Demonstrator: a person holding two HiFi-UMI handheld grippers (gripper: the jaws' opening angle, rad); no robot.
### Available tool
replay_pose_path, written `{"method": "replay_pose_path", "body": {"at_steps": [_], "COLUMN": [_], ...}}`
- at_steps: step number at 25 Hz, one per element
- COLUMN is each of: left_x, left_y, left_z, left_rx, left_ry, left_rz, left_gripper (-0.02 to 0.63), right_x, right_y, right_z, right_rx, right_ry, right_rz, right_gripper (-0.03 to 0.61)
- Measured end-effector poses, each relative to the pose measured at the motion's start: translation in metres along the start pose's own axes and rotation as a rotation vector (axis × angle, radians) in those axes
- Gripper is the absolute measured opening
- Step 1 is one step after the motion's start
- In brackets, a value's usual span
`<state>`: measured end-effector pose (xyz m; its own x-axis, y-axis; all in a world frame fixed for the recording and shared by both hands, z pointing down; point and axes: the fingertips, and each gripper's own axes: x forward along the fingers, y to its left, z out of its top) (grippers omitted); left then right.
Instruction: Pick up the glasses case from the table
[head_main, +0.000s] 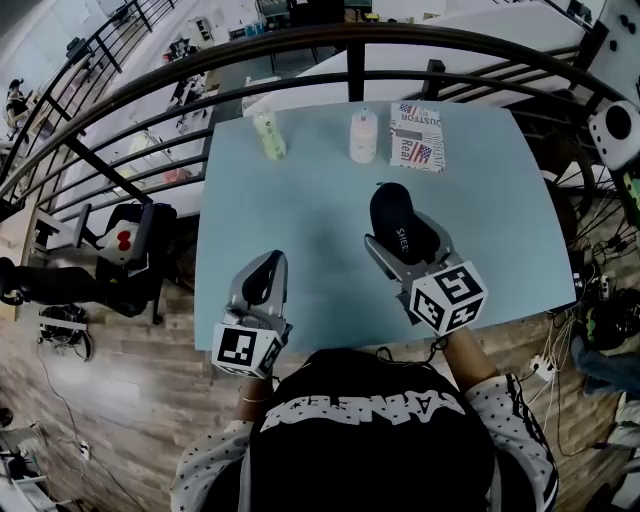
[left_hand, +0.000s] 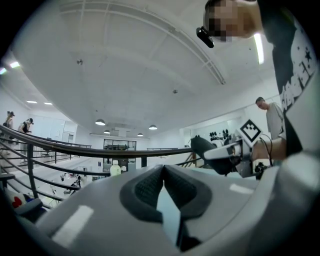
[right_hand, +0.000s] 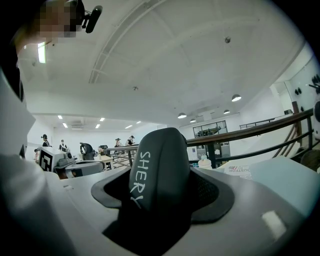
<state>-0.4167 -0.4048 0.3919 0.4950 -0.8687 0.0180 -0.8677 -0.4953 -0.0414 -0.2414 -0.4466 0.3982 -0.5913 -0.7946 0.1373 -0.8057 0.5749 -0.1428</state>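
Note:
The black glasses case (head_main: 398, 222), with white lettering on its lid, is clamped between the jaws of my right gripper (head_main: 405, 243) and held tilted above the pale blue table (head_main: 300, 200). In the right gripper view the glasses case (right_hand: 159, 172) fills the gap between the dark pads and stands up past them. My left gripper (head_main: 262, 284) hovers over the table's near left part, its pads (left_hand: 145, 189) pressed together at the tips with nothing between them. From the left gripper view the glasses case (left_hand: 210, 152) shows at the right in the other gripper.
At the table's far side stand a pale green bottle (head_main: 269, 134), a white-pink bottle (head_main: 363, 135) and a printed box (head_main: 418, 136). A curved dark railing (head_main: 300, 50) runs behind the table. A wheeled cart (head_main: 120, 255) stands left of it on the wood floor.

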Motion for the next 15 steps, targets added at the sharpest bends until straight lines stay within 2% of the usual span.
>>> {"method": "replay_pose_path", "body": {"at_steps": [15], "left_x": [-0.0036], "left_y": [-0.0031], "left_z": [0.0024], "left_rx": [0.000], "left_ry": [-0.014], "left_rz": [-0.008], "left_gripper": [0.000], "right_x": [-0.0071], "right_y": [0.0035], "right_z": [0.0010], "right_rx": [-0.001], "right_ry": [0.001], "right_rz": [-0.005], "right_gripper": [0.364]}}
